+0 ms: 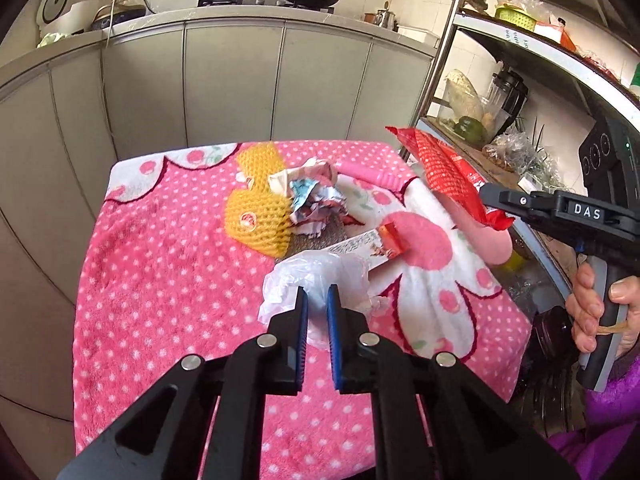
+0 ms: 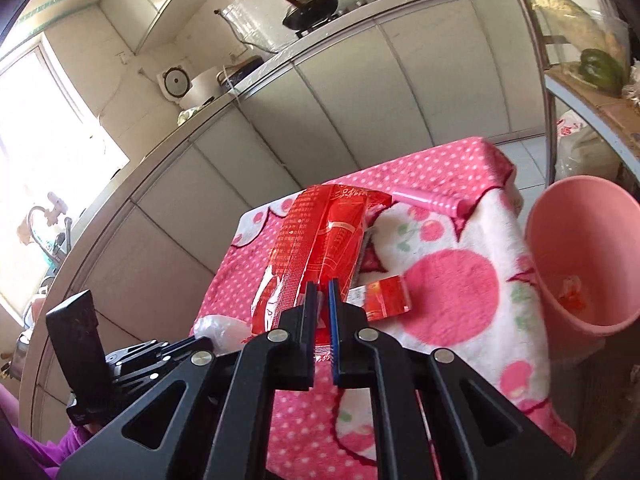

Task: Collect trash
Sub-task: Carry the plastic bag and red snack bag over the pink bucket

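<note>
My left gripper (image 1: 318, 296) is shut on a crumpled clear plastic bag (image 1: 288, 284) just above the pink dotted blanket (image 1: 160, 280). At the right, my right gripper (image 1: 486, 196) holds a red snack wrapper (image 1: 448, 176) in the air. In the right wrist view that gripper (image 2: 323, 288) is shut on the red wrapper (image 2: 320, 232), and the left gripper (image 2: 200, 342) shows at the lower left with the bag (image 2: 220, 328). On the blanket lie a yellow foam net (image 1: 260, 204), crumpled paper (image 1: 316, 196), a pink stick (image 1: 372, 174) and a small red-and-white packet (image 1: 372, 244).
A pink bin (image 2: 580, 256) stands beside the table's right edge with a scrap inside. Grey cabinets (image 1: 240, 88) with woks on top run behind the table. A metal shelf rack (image 1: 500, 120) with vegetables and jars stands at the right. A hand (image 1: 588, 308) in a purple sleeve grips the right handle.
</note>
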Motion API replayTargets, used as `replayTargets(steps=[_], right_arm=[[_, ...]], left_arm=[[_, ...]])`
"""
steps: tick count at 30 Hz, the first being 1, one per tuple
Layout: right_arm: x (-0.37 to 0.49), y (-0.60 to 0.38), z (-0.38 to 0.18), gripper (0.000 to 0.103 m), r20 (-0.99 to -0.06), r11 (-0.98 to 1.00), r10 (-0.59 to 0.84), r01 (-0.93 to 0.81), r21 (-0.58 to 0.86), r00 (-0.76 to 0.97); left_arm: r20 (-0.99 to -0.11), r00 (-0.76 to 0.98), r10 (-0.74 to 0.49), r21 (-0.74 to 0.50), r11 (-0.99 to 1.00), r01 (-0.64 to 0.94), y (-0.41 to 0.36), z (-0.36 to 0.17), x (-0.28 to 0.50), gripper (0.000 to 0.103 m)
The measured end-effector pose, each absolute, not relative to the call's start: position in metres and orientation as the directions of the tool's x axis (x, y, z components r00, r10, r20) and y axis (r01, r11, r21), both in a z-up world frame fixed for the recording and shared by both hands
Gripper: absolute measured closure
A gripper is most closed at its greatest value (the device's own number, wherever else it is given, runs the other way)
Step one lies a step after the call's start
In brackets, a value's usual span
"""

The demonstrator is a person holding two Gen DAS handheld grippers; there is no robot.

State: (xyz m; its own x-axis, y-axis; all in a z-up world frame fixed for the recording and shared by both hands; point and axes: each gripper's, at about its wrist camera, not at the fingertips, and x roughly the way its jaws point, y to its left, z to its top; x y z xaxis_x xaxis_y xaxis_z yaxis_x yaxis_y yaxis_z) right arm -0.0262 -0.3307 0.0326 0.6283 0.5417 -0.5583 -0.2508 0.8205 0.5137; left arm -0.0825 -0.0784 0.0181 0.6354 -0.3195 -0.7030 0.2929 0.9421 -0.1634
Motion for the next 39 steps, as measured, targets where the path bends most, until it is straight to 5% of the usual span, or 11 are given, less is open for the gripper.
replayTargets(steps=[14, 25, 39], right_arm=[[-0.041, -0.419, 0.035, 0.097, -0.57, 0.928, 0.231, -0.003, 0.372, 0.789], [-0.037, -0.474, 0.006, 0.097, -0.628, 0.963, -0.047, 0.203, 0.179, 0.777], [-0.011, -0.496, -0.056, 0.097, -0.728, 0.959, -0.151, 0.277, 0.056, 0.669]], left_arm=[[-0.585, 0.657, -0.476, -0.151, 0.86, 0.488, -0.197, 0.057, -0.035, 0.095], [-0.615, 0.581, -0.534, -0.138, 0.798, 0.587, -0.296, 0.036, 0.008, 0.094], [-0.733, 0.472, -0.489, -0.112, 0.772, 0.626, -0.386, -0.037, 0.054, 0.094]])
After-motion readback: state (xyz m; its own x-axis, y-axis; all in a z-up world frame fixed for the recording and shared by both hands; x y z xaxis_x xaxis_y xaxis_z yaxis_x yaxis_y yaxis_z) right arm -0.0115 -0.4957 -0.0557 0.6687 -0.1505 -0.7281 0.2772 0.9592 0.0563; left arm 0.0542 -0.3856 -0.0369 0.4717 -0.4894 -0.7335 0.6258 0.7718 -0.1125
